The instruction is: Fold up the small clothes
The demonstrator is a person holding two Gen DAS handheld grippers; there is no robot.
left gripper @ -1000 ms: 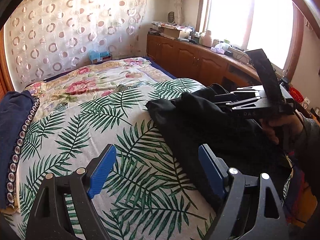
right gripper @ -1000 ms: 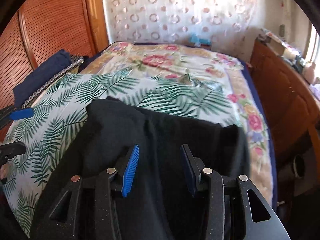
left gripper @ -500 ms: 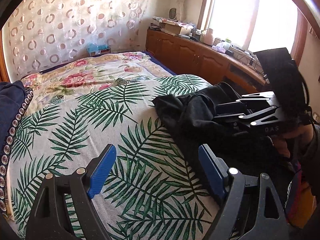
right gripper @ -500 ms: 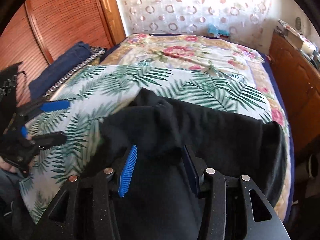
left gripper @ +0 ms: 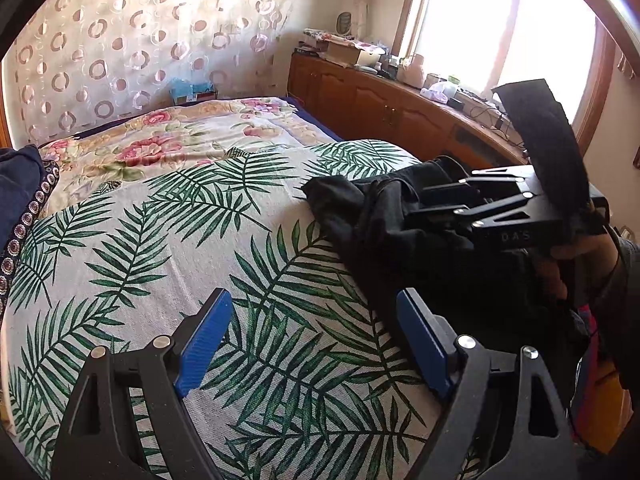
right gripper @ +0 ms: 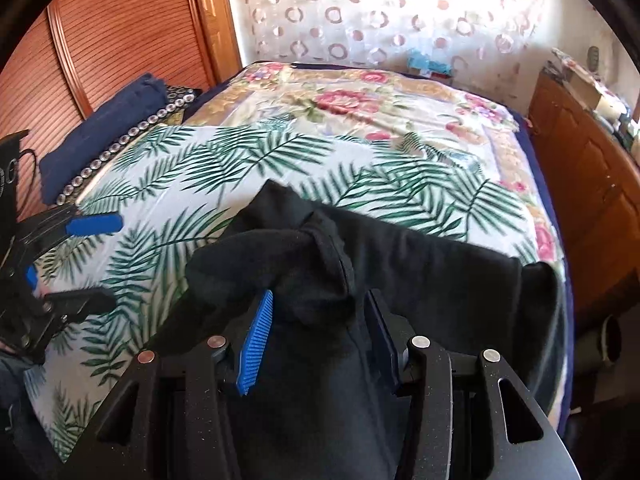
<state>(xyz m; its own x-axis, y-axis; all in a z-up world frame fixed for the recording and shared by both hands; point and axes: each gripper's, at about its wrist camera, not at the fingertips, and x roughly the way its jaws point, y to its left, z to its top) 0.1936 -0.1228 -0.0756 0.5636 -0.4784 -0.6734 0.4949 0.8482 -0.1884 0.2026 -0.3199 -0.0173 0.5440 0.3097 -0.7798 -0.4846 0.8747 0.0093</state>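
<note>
A black garment (left gripper: 360, 208) lies bunched on the right side of the palm-leaf bedsheet (left gripper: 168, 248). In the right wrist view a raised fold of the black garment (right gripper: 440, 280) stands between the jaws of my right gripper (right gripper: 320, 300). Those jaws are opening, and the ribbed face of the left pad (right gripper: 256, 336) shows bare. Seen from the left wrist, the right gripper (left gripper: 428, 204) is buried in the cloth, with a hand (left gripper: 576, 252) on its handle. My left gripper (left gripper: 312, 308) hovers open over bare sheet just left of the garment, holding nothing; the right wrist view shows the left gripper (right gripper: 92, 264) at the left edge.
A navy blanket with beaded trim (right gripper: 104, 128) lies along the bed's left side. A floral cover (left gripper: 180, 140) spreads over the far half. Wooden cabinets (left gripper: 380, 108) with clutter run under the window on the right. A slatted wardrobe door (right gripper: 100, 40) stands at the left.
The right gripper swung toward the left gripper. The black cloth rose into a bunch between its jaws, which widened. The left gripper stayed open and barely moved.
</note>
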